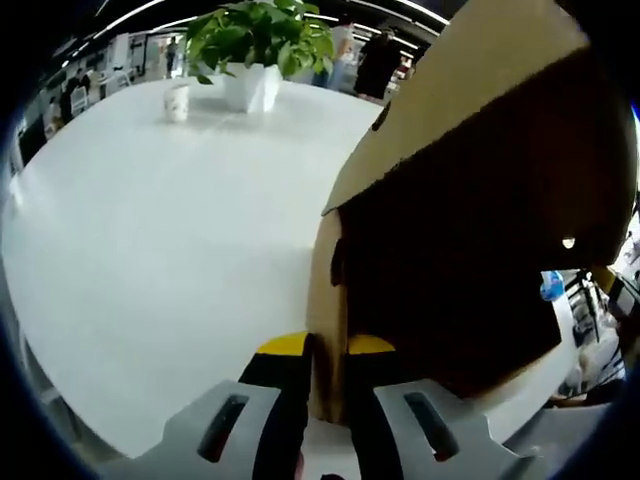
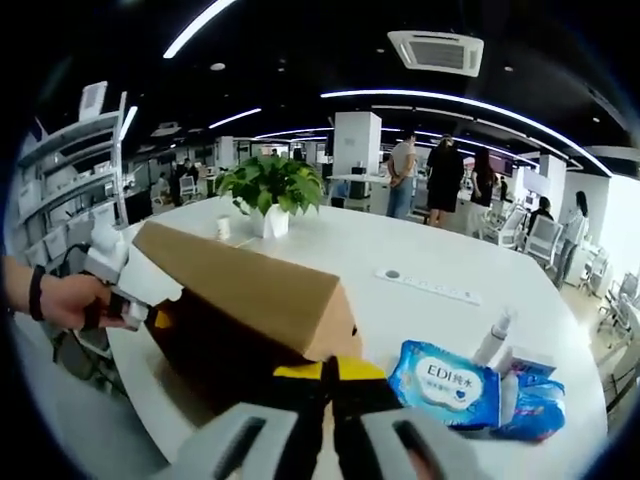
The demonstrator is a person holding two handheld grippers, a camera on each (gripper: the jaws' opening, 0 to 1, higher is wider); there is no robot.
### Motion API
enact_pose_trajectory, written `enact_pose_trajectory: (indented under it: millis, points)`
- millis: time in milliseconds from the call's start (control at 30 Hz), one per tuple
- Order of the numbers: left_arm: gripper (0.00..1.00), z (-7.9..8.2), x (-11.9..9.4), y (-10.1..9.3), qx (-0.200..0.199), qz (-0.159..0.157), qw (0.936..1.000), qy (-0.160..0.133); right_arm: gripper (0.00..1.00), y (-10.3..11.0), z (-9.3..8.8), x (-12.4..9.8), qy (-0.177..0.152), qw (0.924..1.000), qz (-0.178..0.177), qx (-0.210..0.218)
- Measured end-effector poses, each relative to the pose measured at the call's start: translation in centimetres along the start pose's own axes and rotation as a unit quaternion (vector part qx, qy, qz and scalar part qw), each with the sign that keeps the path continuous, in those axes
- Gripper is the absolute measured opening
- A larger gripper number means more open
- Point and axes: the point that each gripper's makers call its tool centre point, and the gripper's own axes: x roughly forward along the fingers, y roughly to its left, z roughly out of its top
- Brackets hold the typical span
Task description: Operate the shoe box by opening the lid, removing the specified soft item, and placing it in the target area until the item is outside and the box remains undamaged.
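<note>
Left gripper view, lower centre: your left gripper (image 1: pixel 328 350) pinches the shoe box (image 1: pixel 470 250) wall; right gripper (image 2: pixel 330 372) fingers pressed together. Hard squeezing risks creasing cardboard.

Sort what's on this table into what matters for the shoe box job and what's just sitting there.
For the job:
shoe box, lid raised
left gripper, shut on the box wall
right gripper, at the box corner

Just lying about:
potted plant
paper cup
blue tissue pack
white bottle
power strip

Brown shoe box (image 2: pixel 250 290); white table (image 1: pixel 150 230); blue tissue pack (image 2: pixel 445 385).
</note>
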Motion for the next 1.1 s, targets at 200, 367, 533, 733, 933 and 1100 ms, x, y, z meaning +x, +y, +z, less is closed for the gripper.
enact_pose_trajectory:
  millis: [200,367,533,733,933,1100]
  points:
    - [0.12,0.0,-0.2,-0.6,0.003,-0.024,0.9997,-0.003,0.00,0.2,-0.7,-0.2,0.004,1.0000,0.000,0.001]
    - [0.15,-0.1,-0.4,-0.8,-0.002,-0.052,0.9986,-0.010,0.00,0.3,-2.0,-0.3,0.012,0.9999,0.001,0.010]
    - [0.17,0.0,-0.4,-1.0,0.009,-0.065,0.9978,-0.009,0.00,0.8,-3.6,-0.4,0.024,0.9995,0.005,0.018]
    - [0.17,0.0,-0.5,-1.1,0.027,-0.069,0.9972,-0.005,0.00,1.3,-4.0,-0.3,0.027,0.9992,0.010,0.027]
    - [0.17,0.3,-0.8,-1.0,0.047,-0.079,0.9958,0.001,0.00,1.4,-4.2,-0.3,0.026,0.9990,0.014,0.034]
    - [0.15,0.4,-1.4,-0.9,0.082,-0.077,0.9936,0.005,0.00,1.4,-4.6,-0.4,0.029,0.9986,0.019,0.040]
